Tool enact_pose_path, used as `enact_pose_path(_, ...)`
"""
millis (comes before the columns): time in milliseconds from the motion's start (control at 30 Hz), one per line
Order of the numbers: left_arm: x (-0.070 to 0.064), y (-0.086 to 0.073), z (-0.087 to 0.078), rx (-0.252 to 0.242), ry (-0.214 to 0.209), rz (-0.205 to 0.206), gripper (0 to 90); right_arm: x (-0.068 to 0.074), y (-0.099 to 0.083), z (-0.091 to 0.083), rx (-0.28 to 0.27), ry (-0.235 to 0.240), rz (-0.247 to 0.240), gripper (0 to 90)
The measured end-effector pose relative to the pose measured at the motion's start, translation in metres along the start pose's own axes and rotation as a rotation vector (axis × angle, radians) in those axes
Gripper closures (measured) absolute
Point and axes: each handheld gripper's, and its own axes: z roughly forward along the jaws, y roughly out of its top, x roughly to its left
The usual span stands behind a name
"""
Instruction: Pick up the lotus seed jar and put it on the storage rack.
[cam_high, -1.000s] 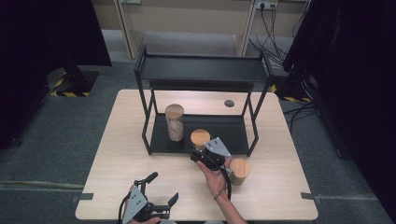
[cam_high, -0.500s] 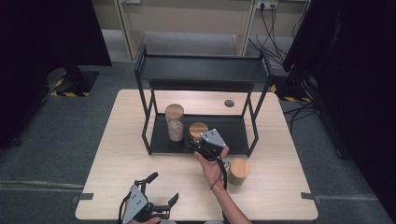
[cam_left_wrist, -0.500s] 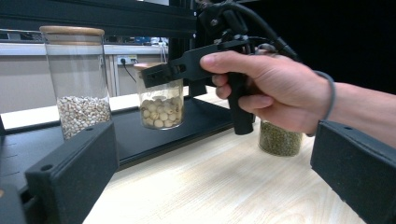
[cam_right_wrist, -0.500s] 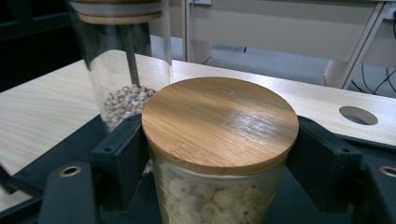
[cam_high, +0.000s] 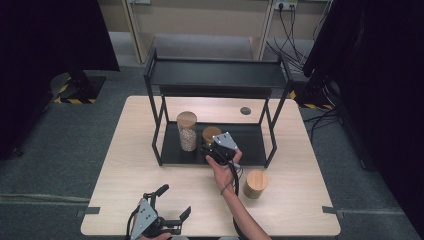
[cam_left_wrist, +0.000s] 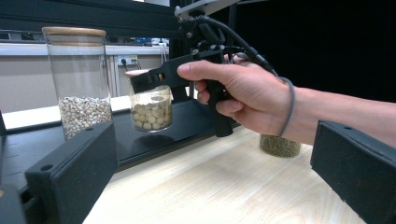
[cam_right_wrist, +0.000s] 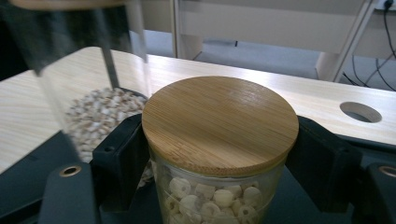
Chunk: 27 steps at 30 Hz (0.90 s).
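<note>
A short glass jar (cam_high: 211, 134) with a bamboo lid, holding pale round pieces, is at the lower shelf (cam_high: 250, 145) of a black two-level rack. My right gripper (cam_high: 209, 143) is shut on it, jaws at both sides under the lid (cam_right_wrist: 219, 121). In the left gripper view the jar (cam_left_wrist: 150, 109) sits at the shelf surface; contact is unclear. A tall jar (cam_high: 187, 131) of grain stands just left of it. My left gripper (cam_high: 172, 201) rests open near the table's front edge, holding nothing.
A third lidded jar (cam_high: 255, 184) with green contents stands on the table right of the person's forearm. The rack's top shelf (cam_high: 215, 75) overhangs the jars. A cable hole (cam_high: 245, 110) lies behind the rack.
My right gripper carried the short jar forward from the rack's front edge onto the lower shelf, closer to the tall jar. The left gripper stayed put.
</note>
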Motion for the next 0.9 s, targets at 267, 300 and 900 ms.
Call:
enact_pose_path(267,0.0,-0.001,0.001,0.002,-0.003,0.0,0.5,-0.002,-0.004,0.007,0.001,-0.014,0.01,25.4)
enact_pose_path(300,-0.001,-0.001,0.001,0.002,-0.003,-0.001,0.5,-0.001,-0.005,0.008,0.0,-0.016,0.005,25.4)
enact_pose_path(900,0.0,0.0,0.0,0.001,-0.004,0.0,0.6,-0.002,-0.009,0.014,0.002,-0.017,0.018,25.3)
